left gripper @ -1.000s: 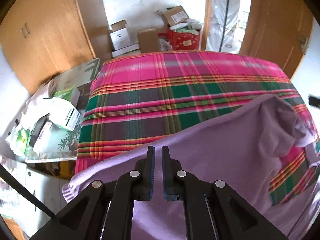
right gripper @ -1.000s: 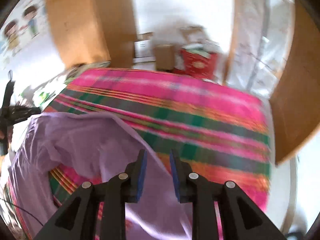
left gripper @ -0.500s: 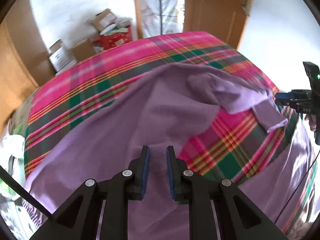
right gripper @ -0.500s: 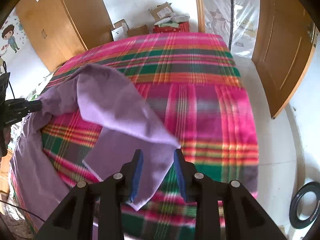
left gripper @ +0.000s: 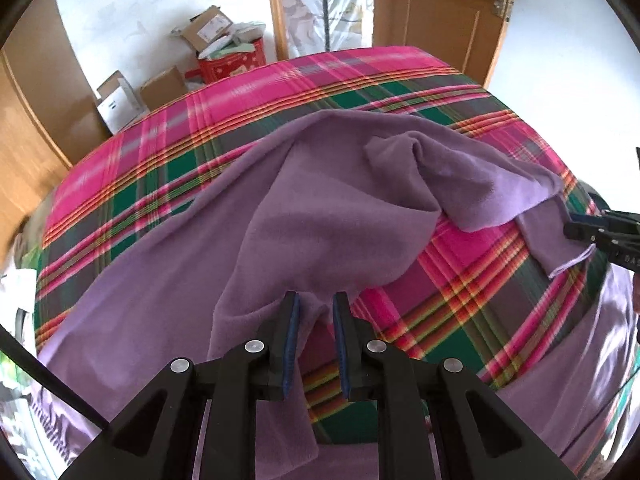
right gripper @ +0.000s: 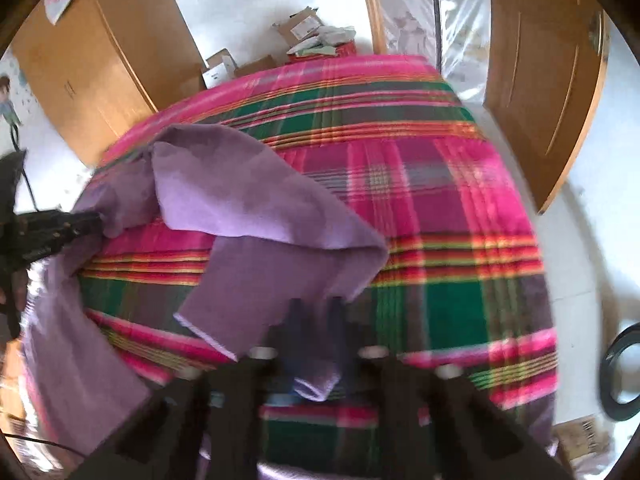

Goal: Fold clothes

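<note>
A purple fleece garment lies rumpled on a bed with a pink and green plaid cover. My left gripper is shut on a raised fold of its body, and a strip of cloth hangs down behind the fingers. In the right wrist view the garment rises to a peak at the left gripper. My right gripper is blurred and looks shut on the folded-over sleeve near the cover's front edge. In the left wrist view the right gripper meets that sleeve at the far right.
Cardboard boxes and a red box stand against the wall beyond the bed. A wooden door is at the back right and a wooden wardrobe at the left. A black ring lies on the floor at the right.
Both views swung over the bed and the cloth shifted with them. The right gripper's fingers came closer together around the sleeve. The left gripper's gap is slightly wider than one second ago.
</note>
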### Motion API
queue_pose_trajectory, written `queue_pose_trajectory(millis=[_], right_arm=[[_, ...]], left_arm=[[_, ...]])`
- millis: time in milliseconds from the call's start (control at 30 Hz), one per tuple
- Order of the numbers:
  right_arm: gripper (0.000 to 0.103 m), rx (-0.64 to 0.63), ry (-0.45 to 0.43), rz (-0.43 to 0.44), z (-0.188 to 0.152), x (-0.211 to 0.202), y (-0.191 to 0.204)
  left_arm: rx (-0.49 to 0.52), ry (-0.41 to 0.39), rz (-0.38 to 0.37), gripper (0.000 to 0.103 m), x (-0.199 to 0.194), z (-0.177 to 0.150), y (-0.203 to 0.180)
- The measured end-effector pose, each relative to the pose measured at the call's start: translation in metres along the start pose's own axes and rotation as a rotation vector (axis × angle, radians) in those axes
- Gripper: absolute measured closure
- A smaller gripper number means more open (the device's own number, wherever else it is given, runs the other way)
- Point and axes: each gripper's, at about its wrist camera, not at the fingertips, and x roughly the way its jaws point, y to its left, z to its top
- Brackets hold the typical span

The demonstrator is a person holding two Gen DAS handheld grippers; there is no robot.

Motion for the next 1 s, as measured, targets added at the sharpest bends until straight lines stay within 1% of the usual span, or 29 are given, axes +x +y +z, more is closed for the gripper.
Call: queue_pose_trajectory(millis=[100,200,300,400,500,667,700,800,833,900,967,1000], right_arm=[[0.099,-0.009,-0.003,0.043,0.007,0.000,-0.009],[0.099,0.012,-0.040,0.055,0.018,-0.010,-0.027],[0.099,0.047,-0.077,0.056,0.039,-0.022,-0.050],[0.099,0.080,-0.110,0.035,0.060,-0.034,-0.072],[0.099,0.098,-0.124,0.008,0.080,-0.037,-0.094],[0.099,0.121,-0.101,-0.073,0.104,-0.024,-0.125],[0.099,0.124,-0.094,-0.094,0.109,-0.017,-0.131],[0.099,0.159,-0.076,-0.128,0.123,0.001,-0.149],[0.099,0.155,-0.076,-0.157,0.128,0.006,-0.154],[0.099,0.156,-0.068,-0.186,0.135,0.014,-0.160],[0.099,0.162,-0.064,-0.189,0.144,0.022,-0.165],[0.099,0.171,-0.071,-0.188,0.149,0.024,-0.166]], left_arm=[[-0.002,0.011,0.001,0.086,0.005,0.001,0.001],[0.025,0.020,0.019,0.086,0.009,0.001,-0.002],[0.052,0.028,0.037,0.086,0.014,0.002,-0.004],[0.079,0.040,0.057,0.085,0.019,0.003,-0.006],[0.097,0.046,0.077,0.086,0.024,0.005,-0.009],[0.146,0.043,0.088,0.085,0.026,0.009,-0.014],[0.150,0.040,0.080,0.086,0.026,0.010,-0.014],[0.145,0.032,0.040,0.094,0.025,0.014,-0.012],[0.142,0.032,0.017,0.095,0.024,0.016,-0.012],[0.142,0.033,-0.027,0.095,0.021,0.018,-0.013],[0.159,0.032,-0.050,0.095,0.019,0.019,-0.019],[0.168,0.031,-0.065,0.099,0.017,0.019,-0.021]])
